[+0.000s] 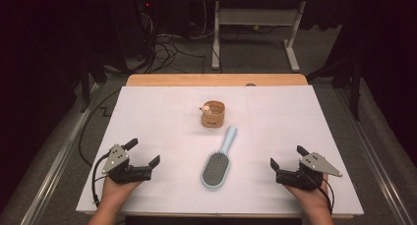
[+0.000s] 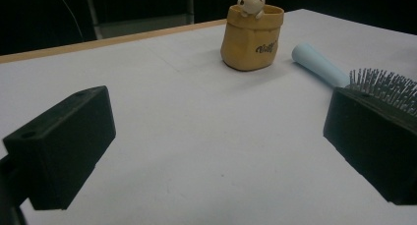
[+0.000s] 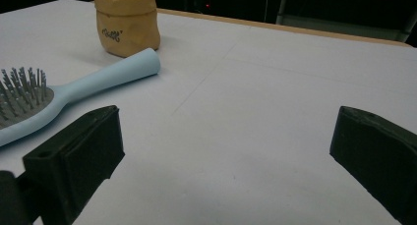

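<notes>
A light blue hairbrush (image 1: 218, 161) lies bristles up in the middle of the white table, its handle pointing away toward a small tan pot (image 1: 213, 114) with a little animal figure on its rim. My left gripper (image 1: 146, 153) rests open at the front left, with nothing between its jaws. My right gripper (image 1: 287, 157) rests open at the front right, also holding nothing. The left gripper view has the pot (image 2: 251, 37) ahead and the brush (image 2: 339, 71) to the right. In the right gripper view the brush (image 3: 74, 90) and pot (image 3: 127, 21) sit at the left.
The white sheet (image 1: 147, 117) covers a wooden table whose far edge (image 1: 216, 80) is bare wood. Beyond it stand a desk frame (image 1: 255, 33) and floor cables (image 1: 167, 50) in a dark room.
</notes>
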A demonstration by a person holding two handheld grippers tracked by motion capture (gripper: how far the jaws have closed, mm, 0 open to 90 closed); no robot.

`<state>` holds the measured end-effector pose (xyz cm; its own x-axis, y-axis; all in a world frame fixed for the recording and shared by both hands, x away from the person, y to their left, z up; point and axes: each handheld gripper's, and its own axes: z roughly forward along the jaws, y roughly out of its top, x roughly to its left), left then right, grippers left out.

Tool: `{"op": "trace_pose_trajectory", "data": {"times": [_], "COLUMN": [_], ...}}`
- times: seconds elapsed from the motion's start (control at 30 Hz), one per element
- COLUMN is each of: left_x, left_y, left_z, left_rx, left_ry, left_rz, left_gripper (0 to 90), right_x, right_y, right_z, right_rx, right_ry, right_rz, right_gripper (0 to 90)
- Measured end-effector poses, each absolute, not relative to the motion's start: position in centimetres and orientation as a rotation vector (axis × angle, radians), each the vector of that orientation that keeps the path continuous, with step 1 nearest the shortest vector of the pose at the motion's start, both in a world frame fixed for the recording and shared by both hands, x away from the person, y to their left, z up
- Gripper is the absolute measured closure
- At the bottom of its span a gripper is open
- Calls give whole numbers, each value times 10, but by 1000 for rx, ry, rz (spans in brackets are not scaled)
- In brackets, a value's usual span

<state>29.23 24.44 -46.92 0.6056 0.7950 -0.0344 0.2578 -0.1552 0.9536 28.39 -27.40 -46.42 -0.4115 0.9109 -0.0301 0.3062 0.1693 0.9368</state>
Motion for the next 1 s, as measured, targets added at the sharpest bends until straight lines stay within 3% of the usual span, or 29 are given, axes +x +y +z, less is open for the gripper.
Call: {"op": "trace_pose_trajectory", "data": {"times": [0.83, 1.0], "left_x": [292, 293], "left_y": [241, 239], "left_z": [-471, -472], "left_rx": [1733, 1748], "left_ry": [869, 864], "left_rz": [583, 562], "left_gripper": [0, 0], "right_x": [284, 282], "right_y": [-274, -272], "right_z": [-464, -464], "right_rx": [1153, 1146], "right_ry": [1815, 1817], "right_rz": [1248, 1252], "right_gripper": [8, 69]}}
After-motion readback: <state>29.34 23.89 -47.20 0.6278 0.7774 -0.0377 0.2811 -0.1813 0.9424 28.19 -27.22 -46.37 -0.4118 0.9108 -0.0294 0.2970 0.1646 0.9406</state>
